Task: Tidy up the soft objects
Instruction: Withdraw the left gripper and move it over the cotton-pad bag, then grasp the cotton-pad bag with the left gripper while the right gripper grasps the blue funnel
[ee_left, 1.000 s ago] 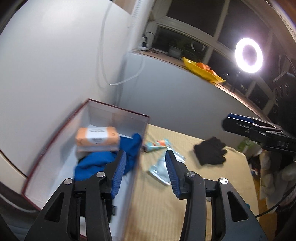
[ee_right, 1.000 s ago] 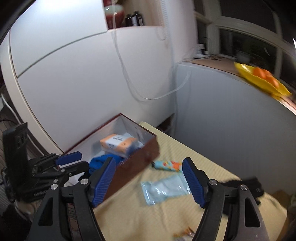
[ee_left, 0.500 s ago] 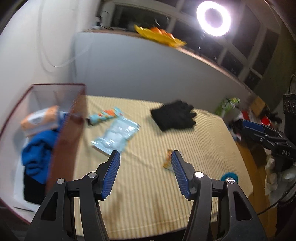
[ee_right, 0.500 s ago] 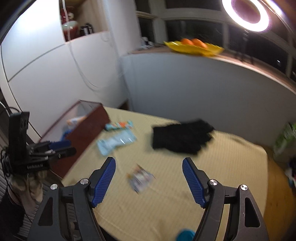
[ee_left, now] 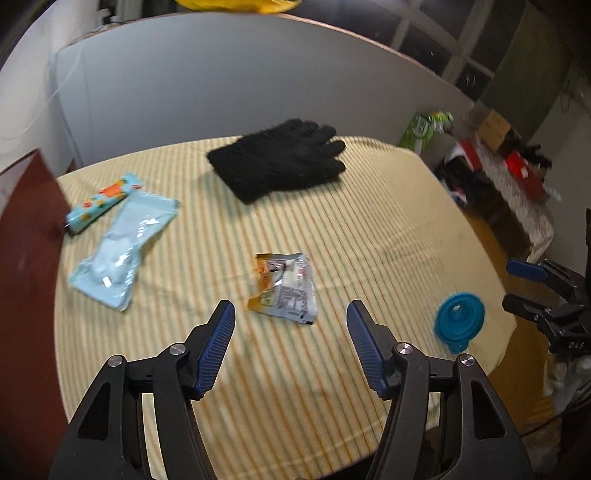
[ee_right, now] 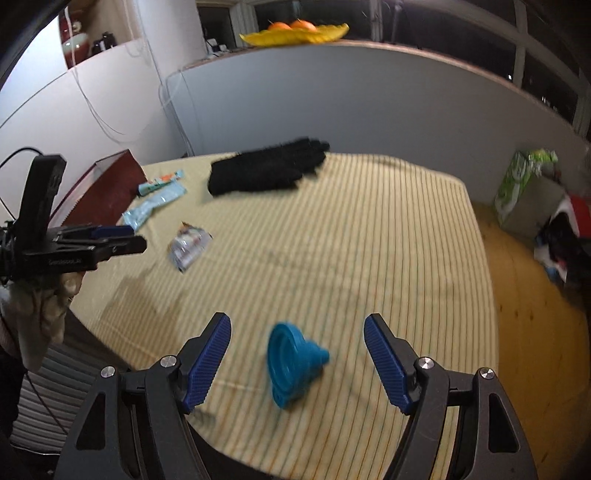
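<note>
On the yellow striped tablecloth (ee_left: 369, 229) lie black gloves (ee_left: 280, 166), a pale blue packet (ee_left: 122, 247), a small patterned bar (ee_left: 103, 203) and a crinkled snack packet (ee_left: 284, 284). My left gripper (ee_left: 290, 347) hovers just in front of the snack packet, its jaws opening with nothing between them. A blue collapsible funnel (ee_right: 291, 363) lies on its side near the table's front edge. My right gripper (ee_right: 297, 363) stands open around it, pads apart from it. The gloves (ee_right: 266, 170) also show far back in the right wrist view.
A dark red box (ee_left: 26, 236) stands at the table's left edge. A low grey wall (ee_right: 369, 107) with a yellow fruit dish (ee_right: 295, 33) runs behind the table. Cluttered boxes and a green pack (ee_right: 517, 184) sit on the floor at the right.
Both grippers swung right, away from the red box, and sank toward the table. The left jaws widened over the snack packet; the right gripper came around the blue funnel.
</note>
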Demonstrator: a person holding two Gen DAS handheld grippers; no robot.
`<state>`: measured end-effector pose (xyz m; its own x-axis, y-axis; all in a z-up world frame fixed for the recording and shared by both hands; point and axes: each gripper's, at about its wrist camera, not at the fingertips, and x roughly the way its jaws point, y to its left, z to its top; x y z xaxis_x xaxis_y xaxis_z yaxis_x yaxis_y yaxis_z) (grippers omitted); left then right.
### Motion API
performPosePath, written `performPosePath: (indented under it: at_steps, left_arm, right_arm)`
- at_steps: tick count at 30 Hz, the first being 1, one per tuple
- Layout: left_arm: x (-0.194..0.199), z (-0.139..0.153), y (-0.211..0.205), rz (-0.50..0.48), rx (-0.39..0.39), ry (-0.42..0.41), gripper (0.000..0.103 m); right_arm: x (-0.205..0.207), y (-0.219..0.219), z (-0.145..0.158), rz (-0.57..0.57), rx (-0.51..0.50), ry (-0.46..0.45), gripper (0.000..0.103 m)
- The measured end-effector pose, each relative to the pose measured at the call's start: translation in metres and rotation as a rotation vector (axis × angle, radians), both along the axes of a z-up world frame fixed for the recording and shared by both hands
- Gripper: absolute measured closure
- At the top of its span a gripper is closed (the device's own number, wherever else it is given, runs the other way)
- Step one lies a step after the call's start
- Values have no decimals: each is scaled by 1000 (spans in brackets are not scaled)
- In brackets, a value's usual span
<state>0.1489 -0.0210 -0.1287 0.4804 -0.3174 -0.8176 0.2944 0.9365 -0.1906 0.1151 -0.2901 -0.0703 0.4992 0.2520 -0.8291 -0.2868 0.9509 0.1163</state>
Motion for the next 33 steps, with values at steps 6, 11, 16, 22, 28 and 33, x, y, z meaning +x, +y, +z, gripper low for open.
performPosePath:
  at_steps: [6,11,16,22,28,33]
  left_arm:
    - [11,-11,-24,-40,120,-17,40]
    - [21,-22,-33,-45,196,-19,38]
    - [31,-33,-36,-36,242,-10,38]
    - [34,-38,-32,-30,241,1,38]
    - [35,-43,-32,-28,235,12,38]
    - [37,-46,-35,-31,238,20,38]
  right_arm:
    - [-3,-5,-15,-3,6,32,32]
    - [-2,1,-28,19,-20,53,32]
    - [1,7,-37,32,-50,65,32]
    - [8,4,-45,27,-67,85,33]
    - [11,3,-52,28,-74,101,40]
    - [13,5,-56,30,-82,112,50]
